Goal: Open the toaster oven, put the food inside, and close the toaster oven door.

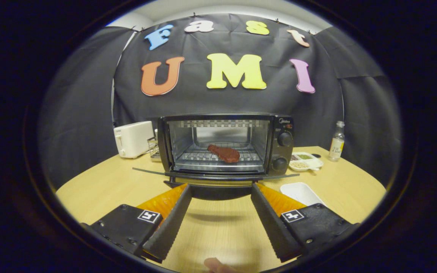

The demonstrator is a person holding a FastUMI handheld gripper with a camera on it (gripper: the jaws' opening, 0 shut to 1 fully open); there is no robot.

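— Two fingers of my gripper (221,189) spread wide, gripping nothing; their tips sit just under the lowered door (214,175).

— And the food?

— Steak (224,153) is on the rack inside the toaster oven (226,146). Door left to shut, I judge.

— Risk?

— Lifting off-centre, the door could slip off a fingertip and drop back. Push too hard and the oven slides toward the white toaster (133,139). The white tray (301,192) sits near my right finger.
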